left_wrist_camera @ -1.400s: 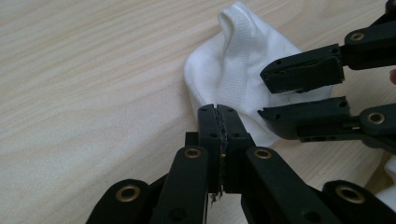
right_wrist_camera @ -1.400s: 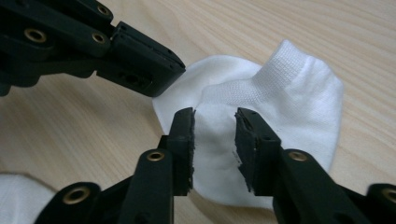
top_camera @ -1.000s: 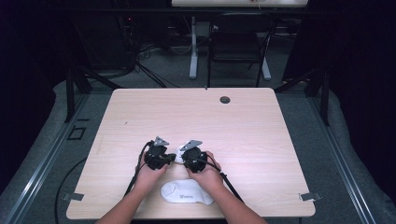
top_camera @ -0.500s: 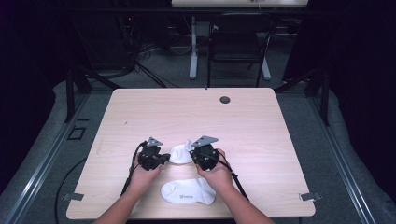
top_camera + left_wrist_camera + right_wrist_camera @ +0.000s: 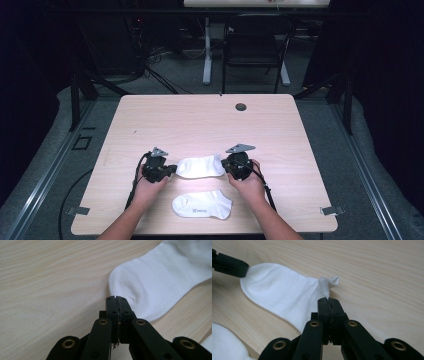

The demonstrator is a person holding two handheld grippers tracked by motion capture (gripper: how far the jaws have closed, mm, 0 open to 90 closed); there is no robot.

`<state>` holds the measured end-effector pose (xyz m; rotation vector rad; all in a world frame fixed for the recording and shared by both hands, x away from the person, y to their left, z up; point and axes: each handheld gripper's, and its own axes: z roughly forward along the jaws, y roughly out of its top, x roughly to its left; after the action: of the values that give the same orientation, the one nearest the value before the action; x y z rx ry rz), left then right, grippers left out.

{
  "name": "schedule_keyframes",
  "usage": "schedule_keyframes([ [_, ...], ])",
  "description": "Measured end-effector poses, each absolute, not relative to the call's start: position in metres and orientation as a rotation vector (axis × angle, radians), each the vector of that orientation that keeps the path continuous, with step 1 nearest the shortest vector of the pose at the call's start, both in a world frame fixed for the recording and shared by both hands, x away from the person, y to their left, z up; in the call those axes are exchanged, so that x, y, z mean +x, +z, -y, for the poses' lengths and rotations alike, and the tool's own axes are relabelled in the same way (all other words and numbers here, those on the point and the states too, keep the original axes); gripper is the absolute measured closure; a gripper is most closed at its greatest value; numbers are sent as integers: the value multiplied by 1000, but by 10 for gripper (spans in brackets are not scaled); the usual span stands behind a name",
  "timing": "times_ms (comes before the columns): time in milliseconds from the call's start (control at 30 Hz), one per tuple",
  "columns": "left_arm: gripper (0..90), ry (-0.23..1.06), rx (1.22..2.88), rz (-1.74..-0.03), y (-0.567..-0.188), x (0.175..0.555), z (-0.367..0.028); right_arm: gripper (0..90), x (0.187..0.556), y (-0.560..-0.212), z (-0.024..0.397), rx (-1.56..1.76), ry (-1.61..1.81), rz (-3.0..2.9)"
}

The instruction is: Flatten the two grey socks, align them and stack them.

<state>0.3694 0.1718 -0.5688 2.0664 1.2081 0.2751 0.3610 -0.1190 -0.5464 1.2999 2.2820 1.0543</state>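
From the high view, a sock [image 5: 200, 166] lies stretched on the desk [image 5: 200, 120] between the left tool [image 5: 172, 169] and right tool [image 5: 226, 166]; a second sock [image 5: 202, 205] lies nearer the person. In the left gripper view, the left tool [image 5: 117, 298] is clamped on the sock's [image 5: 160, 282] edge. In the right gripper view, the right tool [image 5: 329, 300] is clamped on the sock's [image 5: 279, 292] cuff.

i count two white socks [image 5: 200, 166] on one bench [image 5: 200, 120]: the far sock lies stretched between my hands, and the near sock [image 5: 202, 204] lies flat just in front of me, the one with a small printed mark. i hold two grippers, the left gripper [image 5: 172, 168] and the right gripper [image 5: 226, 165], one in each of my two hands, each with two black jaws, four in all. each gripper carries one grey three-cornered plate, so two plates. one dark round disc [image 5: 241, 106] sits in the bench's far edge. behind the bench stands one black chair [image 5: 256, 45].
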Motion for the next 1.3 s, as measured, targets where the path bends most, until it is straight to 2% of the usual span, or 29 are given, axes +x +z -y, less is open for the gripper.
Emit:
schedule_keyframes([
  [133,896,268,2072,-1208,-569,368,-172,873,361,-556,125,1331,1017,-2296],
  [333,894,261,2074,-1209,-569,368,-173,750,361,-559,131,1367,987,-2299],
  [467,841,253,2060,-1216,-568,369,-174,659,363,-555,131,1369,1052,-2268],
  [600,772,276,2045,-1220,-567,371,-173,642,368,-554,128,1351,1064,-2258],
  [800,742,279,2055,-1213,-565,376,-169,656,376,-557,120,1344,1040,-2275],
  [1033,862,290,2083,-1221,-570,379,-166,847,382,-564,119,1381,964,-2297],
  [1300,891,289,2097,-1217,-571,378,-165,867,382,-568,121,1377,947,-2298],
])
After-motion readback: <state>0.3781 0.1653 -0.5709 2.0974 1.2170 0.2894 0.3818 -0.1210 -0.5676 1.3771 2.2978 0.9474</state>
